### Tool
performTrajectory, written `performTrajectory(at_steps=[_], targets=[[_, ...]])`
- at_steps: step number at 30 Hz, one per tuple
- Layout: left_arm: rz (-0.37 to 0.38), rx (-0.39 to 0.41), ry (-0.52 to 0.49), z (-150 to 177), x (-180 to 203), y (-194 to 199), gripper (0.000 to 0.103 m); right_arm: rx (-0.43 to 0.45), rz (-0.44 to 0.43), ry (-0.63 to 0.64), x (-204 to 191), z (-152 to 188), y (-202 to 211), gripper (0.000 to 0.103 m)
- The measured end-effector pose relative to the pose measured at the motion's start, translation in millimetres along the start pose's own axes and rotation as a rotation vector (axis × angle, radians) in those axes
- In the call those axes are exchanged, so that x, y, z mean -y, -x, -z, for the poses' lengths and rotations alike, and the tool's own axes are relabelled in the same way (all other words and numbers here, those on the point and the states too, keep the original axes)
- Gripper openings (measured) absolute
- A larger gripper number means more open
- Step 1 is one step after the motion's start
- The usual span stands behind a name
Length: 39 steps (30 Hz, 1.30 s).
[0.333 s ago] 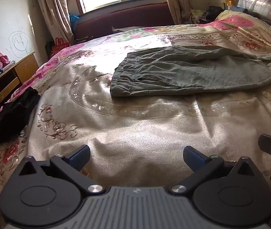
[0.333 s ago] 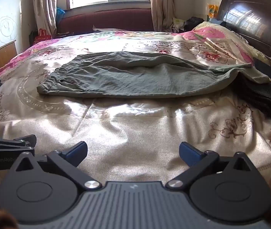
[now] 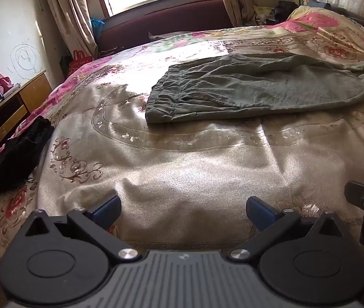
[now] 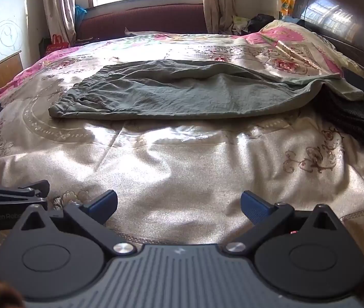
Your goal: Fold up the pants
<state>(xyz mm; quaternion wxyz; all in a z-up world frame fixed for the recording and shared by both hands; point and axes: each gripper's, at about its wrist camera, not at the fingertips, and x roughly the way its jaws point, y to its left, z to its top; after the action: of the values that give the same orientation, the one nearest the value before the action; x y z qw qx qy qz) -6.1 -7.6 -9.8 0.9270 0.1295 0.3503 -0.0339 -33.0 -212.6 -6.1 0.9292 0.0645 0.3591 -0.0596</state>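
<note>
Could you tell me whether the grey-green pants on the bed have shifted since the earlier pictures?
No. In the right wrist view the pants lie as before, waistband end on the oval embroidery of the bedspread, the far end reaching the dark folded cloth.

The left gripper point(image 3: 183, 209) is tipping slightly downward over the bedspread point(image 3: 194, 169), so the green pants point(image 3: 259, 89) ahead of its wide-open jaws are sitting a little higher in its view. Ahead of the right gripper point(image 4: 179, 205), nothing is shifting.
</note>
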Motion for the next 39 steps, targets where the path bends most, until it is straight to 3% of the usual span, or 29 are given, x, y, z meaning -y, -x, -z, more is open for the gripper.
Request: performTrajectory(at_steps=[6,39], targets=[[0.004,-0.01,-0.028,2.5,6.9,-2.0,0.103,-0.038,-0.011,-0.017,-5.1,11.1,6.7,0.101],[0.007,-0.009,-0.056,4.0,16.2,-1.0,0.103,-0.043,-0.031,-0.012,-7.9,15.5,6.0,0.101]])
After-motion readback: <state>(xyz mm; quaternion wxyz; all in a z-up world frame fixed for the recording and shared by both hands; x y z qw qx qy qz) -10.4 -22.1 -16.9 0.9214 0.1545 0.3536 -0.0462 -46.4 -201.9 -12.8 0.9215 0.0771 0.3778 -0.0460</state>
